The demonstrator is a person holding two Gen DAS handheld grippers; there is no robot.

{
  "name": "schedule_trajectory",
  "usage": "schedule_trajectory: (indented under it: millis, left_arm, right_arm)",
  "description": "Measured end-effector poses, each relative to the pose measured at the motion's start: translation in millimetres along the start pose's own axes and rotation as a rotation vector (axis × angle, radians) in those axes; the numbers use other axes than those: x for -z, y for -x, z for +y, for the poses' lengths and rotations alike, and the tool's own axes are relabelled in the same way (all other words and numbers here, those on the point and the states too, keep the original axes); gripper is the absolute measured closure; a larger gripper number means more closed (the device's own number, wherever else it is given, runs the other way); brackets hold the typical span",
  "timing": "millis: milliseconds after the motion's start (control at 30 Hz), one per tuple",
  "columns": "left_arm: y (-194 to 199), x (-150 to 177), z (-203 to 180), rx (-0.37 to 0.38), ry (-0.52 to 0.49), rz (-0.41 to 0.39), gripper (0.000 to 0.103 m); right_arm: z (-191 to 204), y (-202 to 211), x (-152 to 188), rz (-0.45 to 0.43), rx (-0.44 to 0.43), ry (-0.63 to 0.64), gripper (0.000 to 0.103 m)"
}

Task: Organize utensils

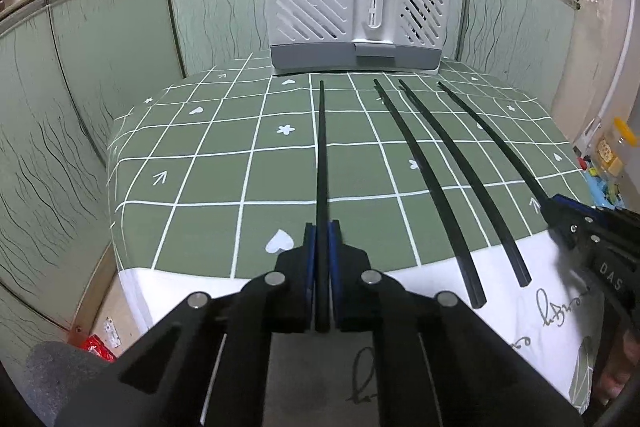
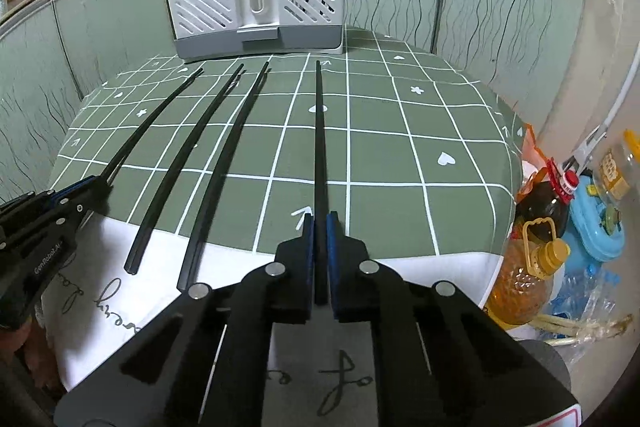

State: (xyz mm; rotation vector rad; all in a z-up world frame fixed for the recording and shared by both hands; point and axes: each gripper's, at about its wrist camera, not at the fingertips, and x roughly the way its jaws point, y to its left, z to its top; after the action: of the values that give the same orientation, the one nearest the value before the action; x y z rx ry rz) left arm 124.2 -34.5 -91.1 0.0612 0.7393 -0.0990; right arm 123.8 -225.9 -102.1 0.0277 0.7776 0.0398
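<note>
We see four black chopsticks on the green checked tablecloth. Our left gripper pinches one chopstick; our right gripper pinches another chopstick. Two loose chopsticks lie between them. All point to 12 o'clock, toward the grey utensil holder.

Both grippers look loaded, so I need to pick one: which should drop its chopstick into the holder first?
Probably the right gripper. Its chopstick points close to the utensil holder's slotted compartment, which already holds sticks. The left gripper is also shut on a chopstick, but it points further left, at the holder's low section.
</note>
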Motion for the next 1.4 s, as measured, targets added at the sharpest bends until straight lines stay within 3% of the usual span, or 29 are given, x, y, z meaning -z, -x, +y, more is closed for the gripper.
schedule_trajectory:
  millis: [500, 967, 1400]
  left_arm:
    - [35.9, -32.5, 16.5, 0.018, -0.009, -0.085, 0.097]
    - [68.1, -101.4, 31.1, 0.068, 0.007, -0.156, 0.097]
    - [85.8, -162.1, 30.6, 0.126, -0.026, -0.206, 0.097]
  right_arm:
    - [-12.4, 43.1, -36.7, -0.078, -0.033, -0.002, 0.097]
    - [-15.4, 85.1, -100.6, -0.194, -0.058, 0.017, 0.097]
    - [-16.7, 103.7, -157.2, -0.232, -0.103, 0.023, 0.097]
